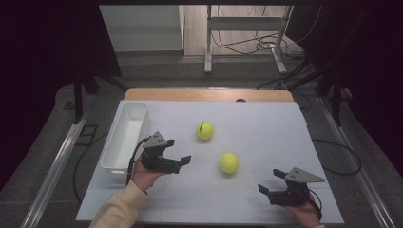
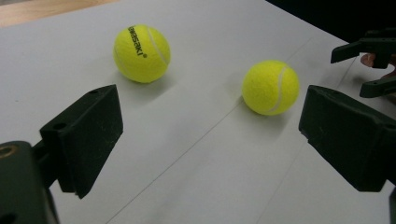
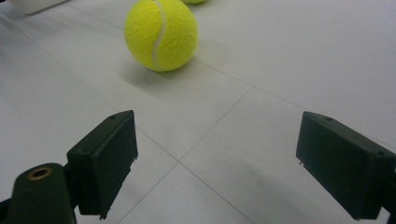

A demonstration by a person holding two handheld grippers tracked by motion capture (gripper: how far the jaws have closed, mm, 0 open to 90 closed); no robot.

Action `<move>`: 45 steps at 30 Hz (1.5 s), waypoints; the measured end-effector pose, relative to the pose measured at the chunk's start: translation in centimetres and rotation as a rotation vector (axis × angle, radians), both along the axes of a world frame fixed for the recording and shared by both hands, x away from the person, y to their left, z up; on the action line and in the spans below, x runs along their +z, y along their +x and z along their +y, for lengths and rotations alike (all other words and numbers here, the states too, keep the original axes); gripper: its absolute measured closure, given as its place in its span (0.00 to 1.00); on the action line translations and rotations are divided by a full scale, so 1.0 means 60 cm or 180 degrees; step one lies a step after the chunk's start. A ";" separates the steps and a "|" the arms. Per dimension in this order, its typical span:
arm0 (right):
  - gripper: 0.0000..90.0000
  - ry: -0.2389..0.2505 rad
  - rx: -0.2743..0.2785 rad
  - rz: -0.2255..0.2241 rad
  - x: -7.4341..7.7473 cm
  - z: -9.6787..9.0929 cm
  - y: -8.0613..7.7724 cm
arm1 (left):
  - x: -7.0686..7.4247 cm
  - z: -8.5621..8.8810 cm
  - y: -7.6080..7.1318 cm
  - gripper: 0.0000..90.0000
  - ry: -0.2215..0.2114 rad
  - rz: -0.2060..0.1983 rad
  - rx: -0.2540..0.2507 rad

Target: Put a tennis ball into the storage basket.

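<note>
- White sheet-covered table [image 1: 266, 128] on a grey floor, dark curtains at both sides.
- Near fuzzy yellow tennis ball [image 1: 229, 163] lying free on the sheet, between the two grippers, touched by neither.
- Second yellow tennis ball with black lettering [image 1: 205, 130] farther back, well apart from the first.
- Left gripper [image 1: 183, 161] beside the near ball, jaws spread wide, holding nothing.
- Right gripper [image 1: 271, 181] near the front edge, jaws likewise spread and empty.
- Long white plastic bin [image 1: 124, 135] at the left edge.
</note>
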State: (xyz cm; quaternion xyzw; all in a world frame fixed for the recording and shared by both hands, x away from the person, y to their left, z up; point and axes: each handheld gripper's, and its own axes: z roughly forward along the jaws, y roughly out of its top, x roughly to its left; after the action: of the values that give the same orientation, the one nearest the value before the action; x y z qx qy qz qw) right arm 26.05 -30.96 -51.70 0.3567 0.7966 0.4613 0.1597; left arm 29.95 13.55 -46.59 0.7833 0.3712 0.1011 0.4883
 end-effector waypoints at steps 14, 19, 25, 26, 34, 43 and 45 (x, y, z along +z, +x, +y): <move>0.15 -0.0014 0.0000 -0.0008 0.000 0.000 0.000 | 0.000 -0.001 0.019 0.08 -0.0005 0.0046 0.0038; 0.15 -0.0022 -0.0018 -0.0008 0.000 -0.001 0.000 | 0.003 -0.005 0.026 0.08 0.0012 0.0044 0.0036; 0.15 -0.0027 -0.0010 -0.0010 0.000 -0.001 0.000 | 0.004 -0.010 0.037 0.08 0.0015 0.0046 0.0043; 0.15 -0.0023 -0.0014 -0.0009 0.000 -0.001 0.001 | 0.004 -0.010 0.038 0.08 0.0014 0.0050 0.0044; 0.15 -0.0025 -0.0016 -0.0010 0.000 -0.001 0.001 | 0.001 -0.015 0.049 0.08 0.0001 0.0086 0.0059; 0.15 -0.0020 -0.0018 -0.0011 -0.001 -0.001 0.001 | 0.002 -0.016 0.062 0.08 -0.0006 0.0111 0.0075; 0.15 -0.0020 -0.0017 -0.0011 -0.001 -0.001 0.001 | 0.002 -0.016 0.064 0.08 -0.0007 0.0113 0.0077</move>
State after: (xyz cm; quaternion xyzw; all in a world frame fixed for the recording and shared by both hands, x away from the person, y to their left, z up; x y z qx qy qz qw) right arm 26.10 -31.02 -51.74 0.3575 0.7968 0.4590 0.1634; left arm 33.77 12.60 -46.49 0.7799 0.3893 0.0926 0.4812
